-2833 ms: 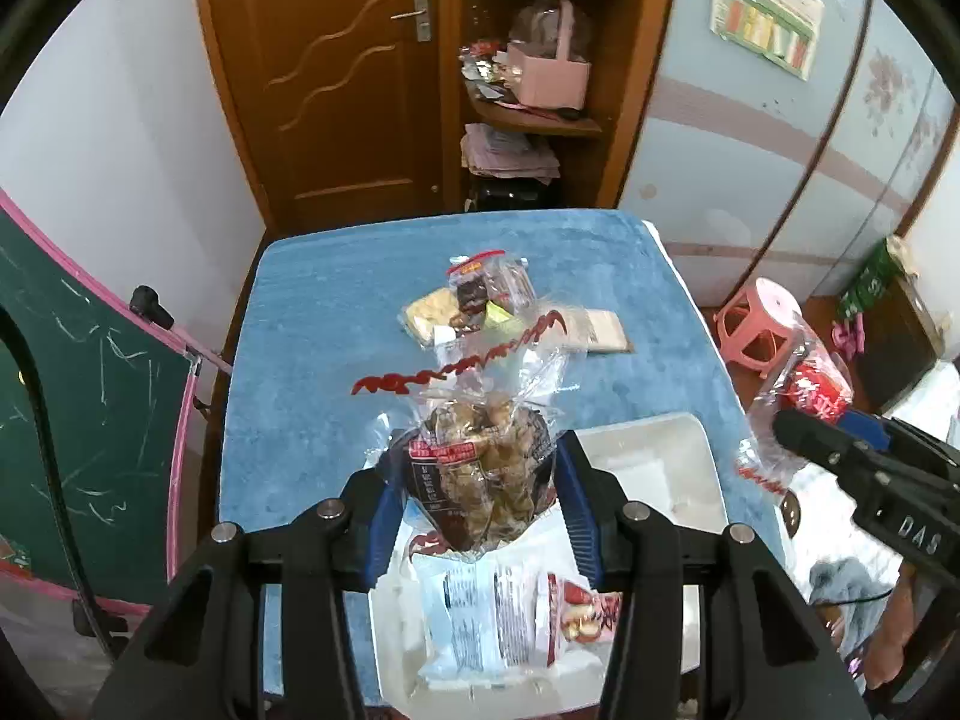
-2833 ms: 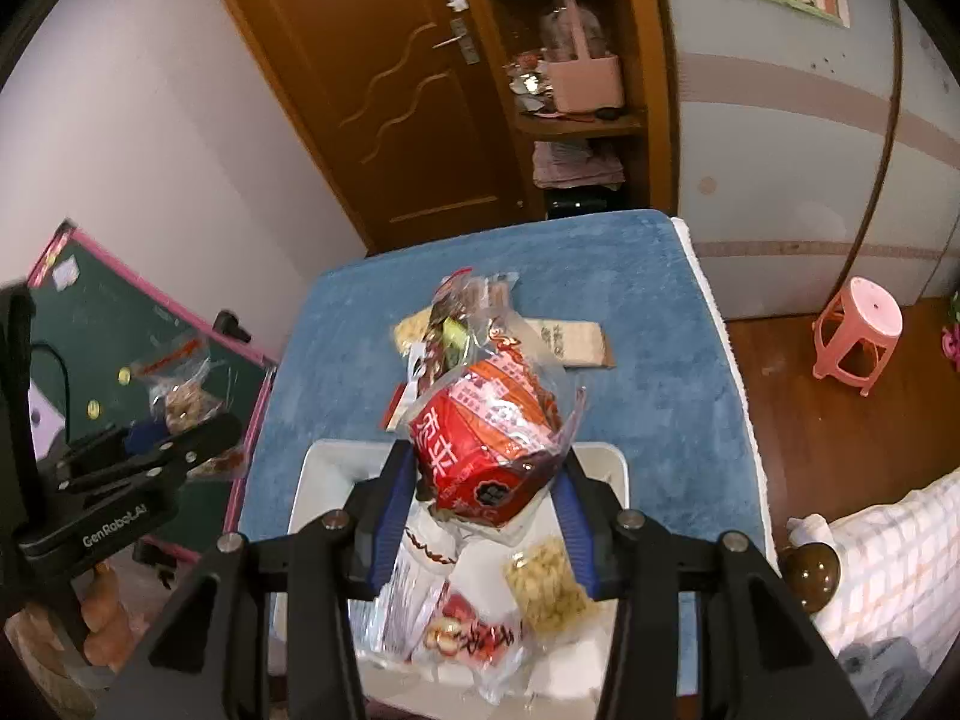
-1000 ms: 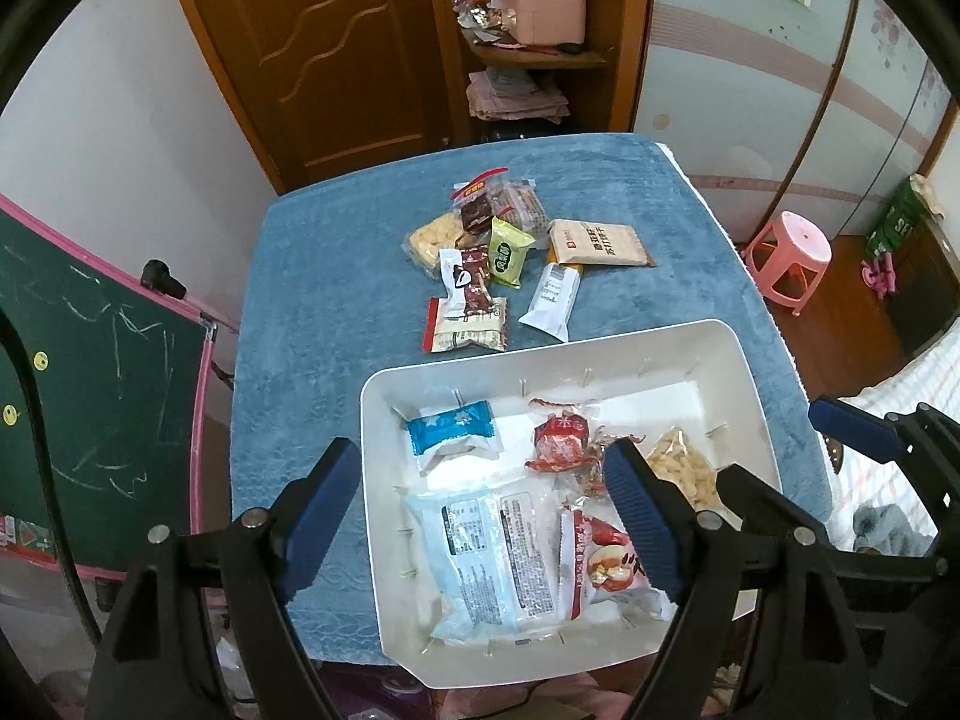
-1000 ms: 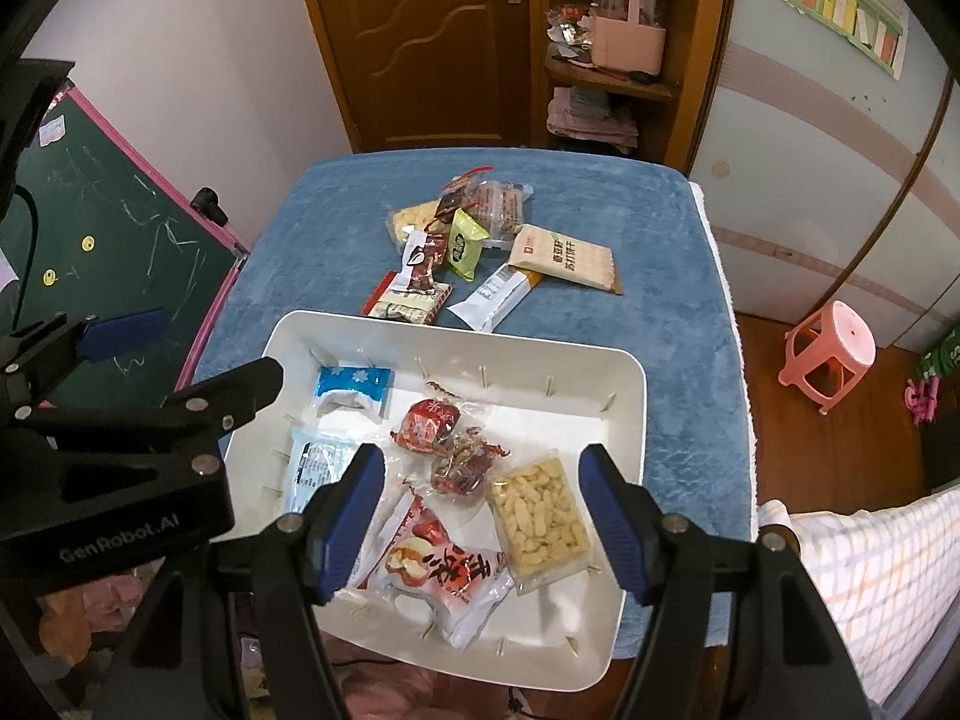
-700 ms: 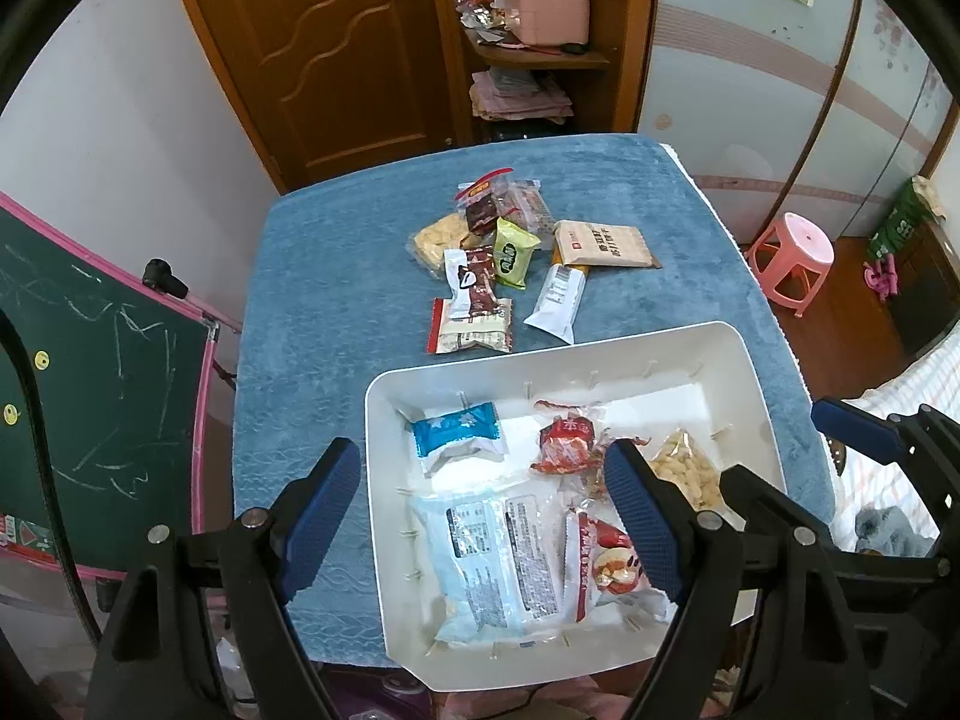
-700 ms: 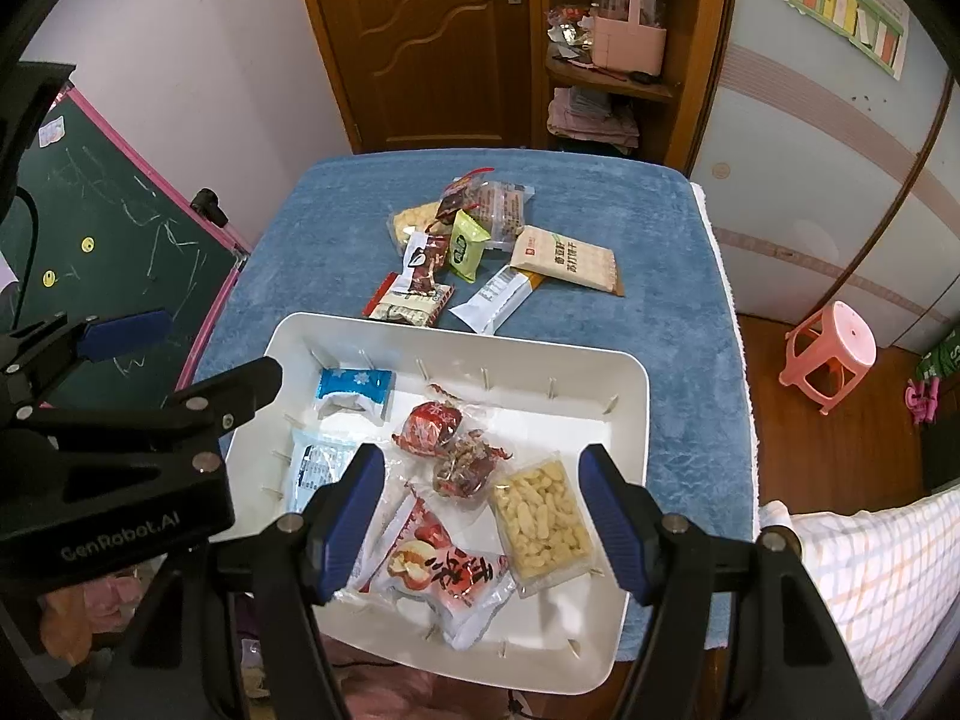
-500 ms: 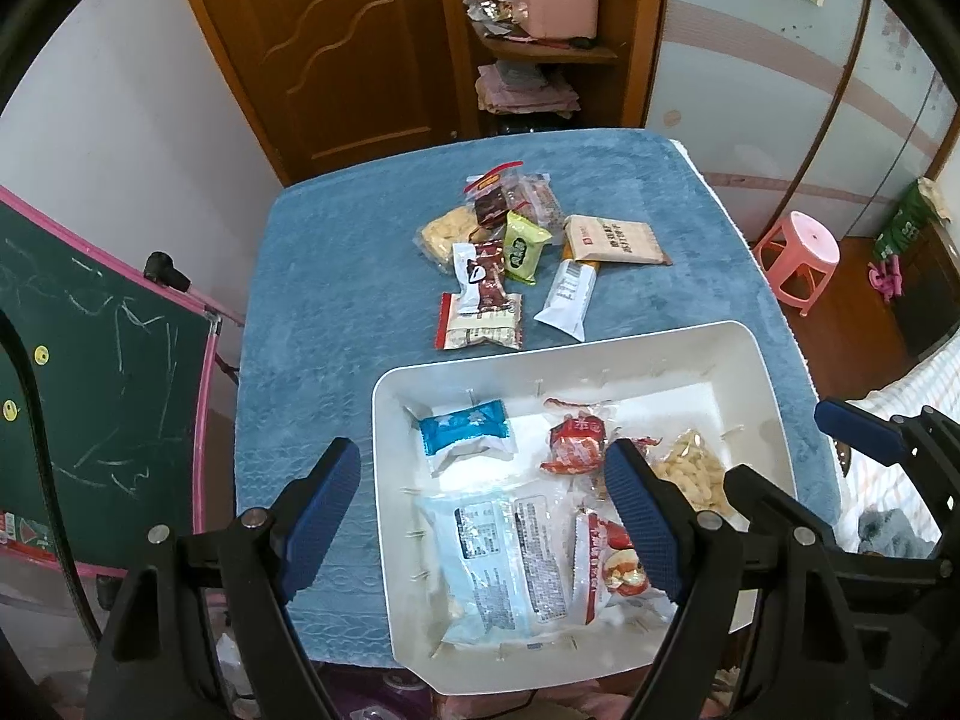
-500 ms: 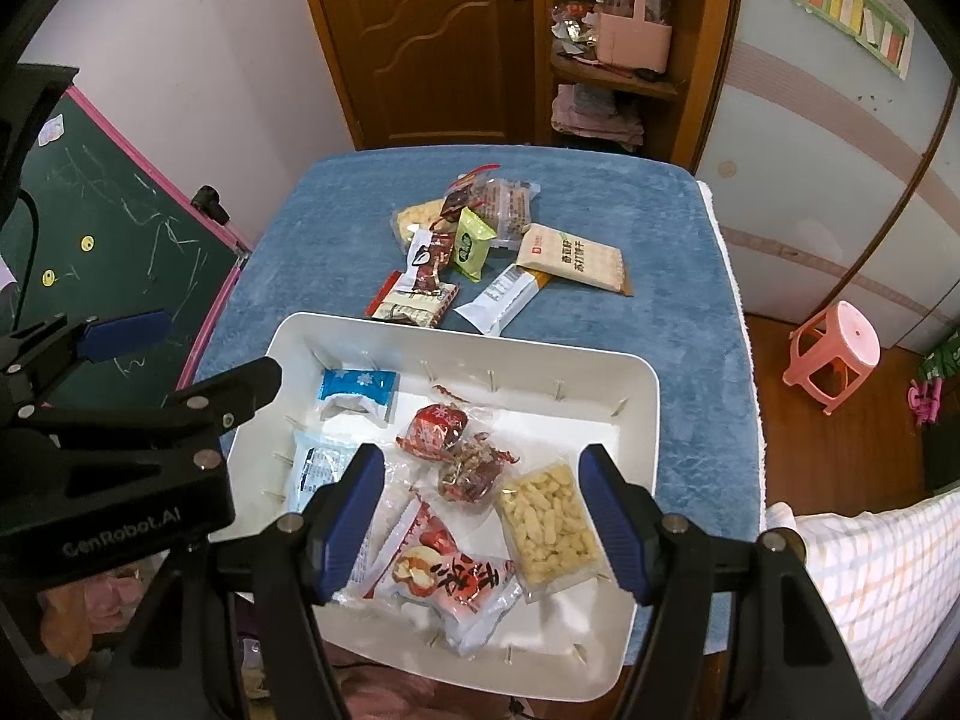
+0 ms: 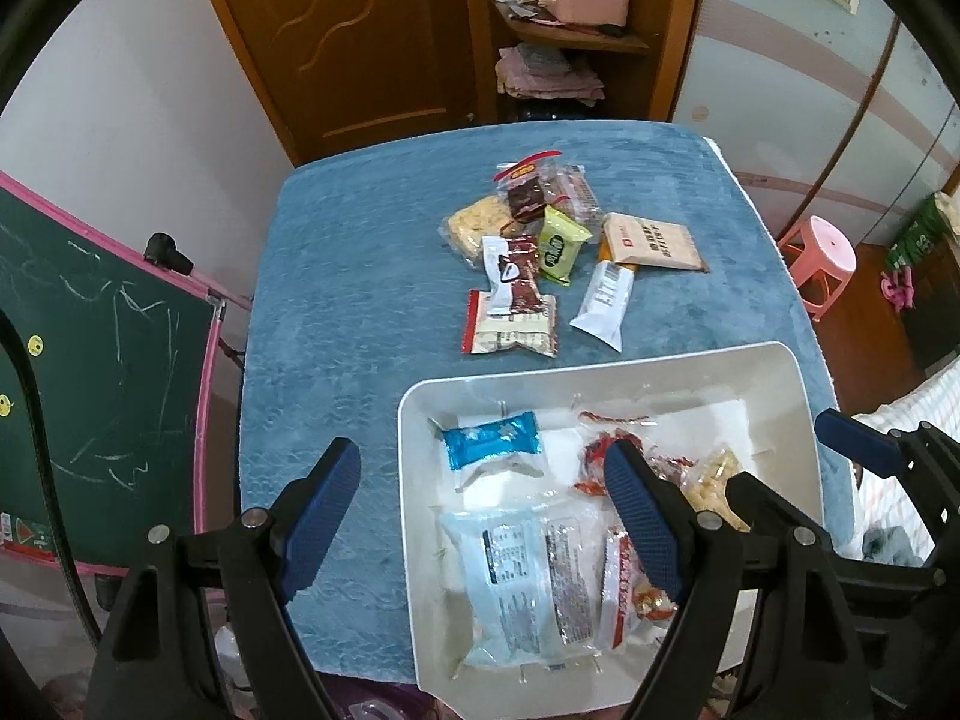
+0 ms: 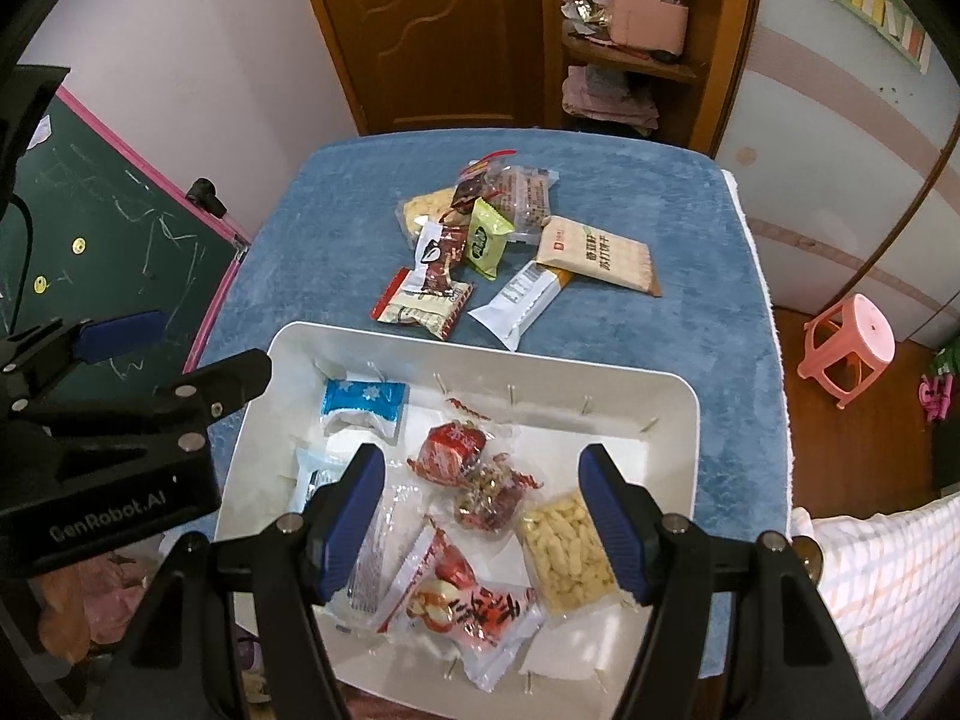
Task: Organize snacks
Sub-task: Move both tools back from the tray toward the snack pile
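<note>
A blue plush-covered tabletop is seen from above, with a white rectangular plastic tray set at its near edge and a loose heap of wrapped snacks left toward its far edge. Compared with 2.8 seconds ago, when a clear bag of brown nut clusters was clamped in the left gripper and a red foil snack bag in the right gripper, both claws are now spread wide and empty above the tray, so two more packets are judged to have been delivered. Inside the tray, a large pale-blue pouch is seen by the near-left corner, a red-and-white printed packet at the near edge, a clear packet of yellow puffs toward the right wall, a blue snowflake-wrapped cake near the far-left corner, and the red foil bag touching the small clear bag of nut clusters at the centre. Outside the tray, a tan cracker pack, a white wrapped bar, a cream-and-red flat packet and a lime-green sachet are still waiting, so the sorting is judged to be roughly half done, and the far heap is the likely next target.
</note>
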A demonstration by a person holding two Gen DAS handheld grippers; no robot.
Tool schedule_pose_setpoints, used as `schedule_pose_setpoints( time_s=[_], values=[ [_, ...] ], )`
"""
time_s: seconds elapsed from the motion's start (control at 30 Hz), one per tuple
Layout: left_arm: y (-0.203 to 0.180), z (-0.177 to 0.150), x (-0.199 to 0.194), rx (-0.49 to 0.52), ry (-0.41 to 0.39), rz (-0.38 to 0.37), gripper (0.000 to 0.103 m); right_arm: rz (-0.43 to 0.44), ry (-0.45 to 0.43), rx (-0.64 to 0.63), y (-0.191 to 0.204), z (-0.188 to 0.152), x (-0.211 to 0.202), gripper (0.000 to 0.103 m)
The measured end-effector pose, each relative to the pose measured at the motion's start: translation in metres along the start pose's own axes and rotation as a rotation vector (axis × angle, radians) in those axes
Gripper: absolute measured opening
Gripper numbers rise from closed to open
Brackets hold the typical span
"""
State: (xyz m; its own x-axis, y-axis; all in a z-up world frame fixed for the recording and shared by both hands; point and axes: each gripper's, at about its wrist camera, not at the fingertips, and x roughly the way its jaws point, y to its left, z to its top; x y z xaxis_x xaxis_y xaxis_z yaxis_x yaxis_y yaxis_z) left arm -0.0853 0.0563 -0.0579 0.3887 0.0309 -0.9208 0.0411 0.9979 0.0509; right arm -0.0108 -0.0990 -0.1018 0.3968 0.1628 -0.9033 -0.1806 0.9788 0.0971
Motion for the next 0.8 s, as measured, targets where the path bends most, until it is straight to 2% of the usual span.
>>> schedule_pose_setpoints(
  time_s=[0.33,0.8],
  values=[
    [0.014,0.031,0.019,-0.01,0.006,0.003,0.083,0.008,0.007,0.029,0.0,0.027,0.019,0.068],
    [0.013,0.118,0.019,0.041,-0.104,-0.019,0.082,-0.039,-0.079,0.096,-0.036,0.084,0.015,0.068]
  ],
)
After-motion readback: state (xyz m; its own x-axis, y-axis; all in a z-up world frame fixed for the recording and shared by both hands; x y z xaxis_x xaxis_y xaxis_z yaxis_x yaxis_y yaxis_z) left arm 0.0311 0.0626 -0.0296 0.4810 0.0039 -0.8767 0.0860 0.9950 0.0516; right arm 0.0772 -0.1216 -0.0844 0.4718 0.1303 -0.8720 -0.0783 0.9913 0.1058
